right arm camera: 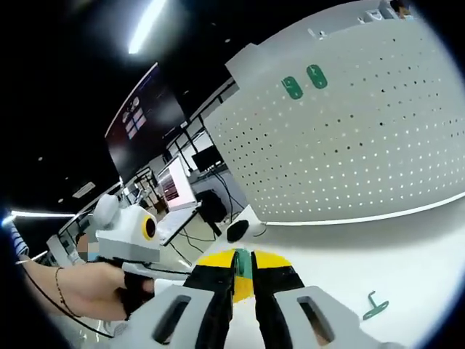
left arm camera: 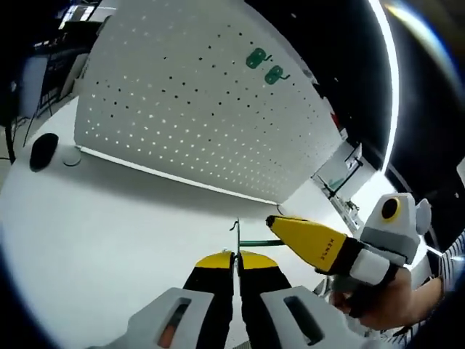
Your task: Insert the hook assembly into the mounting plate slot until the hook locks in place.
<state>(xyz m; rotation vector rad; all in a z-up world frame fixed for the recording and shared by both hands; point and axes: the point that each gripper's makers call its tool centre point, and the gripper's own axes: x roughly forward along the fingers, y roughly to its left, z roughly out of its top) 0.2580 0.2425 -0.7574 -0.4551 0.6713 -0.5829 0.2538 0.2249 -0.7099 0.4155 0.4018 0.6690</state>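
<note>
Left gripper (left arm camera: 235, 263) clamps upright hook (left arm camera: 235, 240); right gripper (right arm camera: 243, 270) seemingly pinches green piece (right arm camera: 241, 265).

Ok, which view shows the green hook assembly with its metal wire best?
Left gripper view: the green hook assembly spans between left gripper and right gripper, wire visible. Right gripper view gives a sliver of it between its jaws.
</note>
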